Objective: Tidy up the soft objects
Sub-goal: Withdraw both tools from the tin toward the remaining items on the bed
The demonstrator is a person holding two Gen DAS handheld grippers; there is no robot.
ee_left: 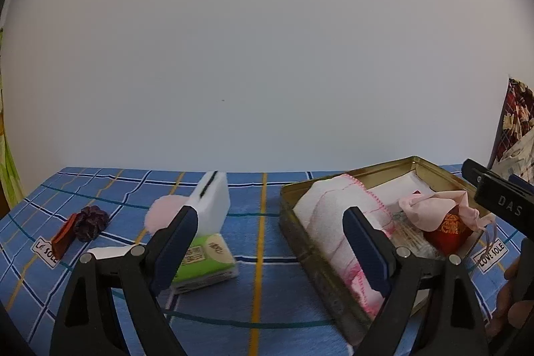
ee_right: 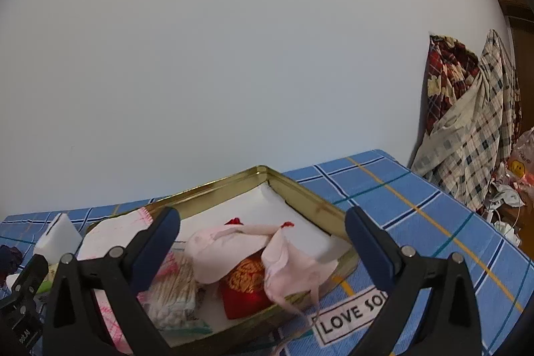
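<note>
While the gold tin (ee_left: 412, 163) already holds most of the soft stuff, sorting looks roughly half done: one folded white towel with pink stitching (ee_left: 337, 216) at its left end, one pale pink drawstring pouch (ee_right: 263, 251) draped over one red embroidered sachet (ee_right: 245, 291) toward the near right, one clear packet of pale sticks, probably cotton swabs (ee_right: 172, 289), between towel and sachet. White liner on the tin floor, far half bare.

Left on the blue plaid cloth (ee_left: 260, 289), left of the tin: one white sponge block (ee_left: 215, 201) standing upright, one pink puff (ee_left: 163, 211) touching its left side, one green tissue pack (ee_left: 205, 259) just in front, one dark scrunchie (ee_left: 90, 222) farther left beside one small red item (ee_left: 63, 239), type unclear. White edge (ee_left: 110, 251) behind the left finger, can't identify.

Left gripper (ee_left: 272, 251): spread wide, nothing between the jaws, hovering over the gap between tissue pack and tin. Right gripper (ee_right: 262, 251): spread wide too, framing the pouch and sachet from above, not pinching either as far as visible.

Step in hand, judged: reaching for the next loose item. Next move calls for swinging left, dropping over the tissue pack or sponge, closing gently, then placing in the bare far half of the tin. Puff and scrunchie need a low, centred pinch.
</note>
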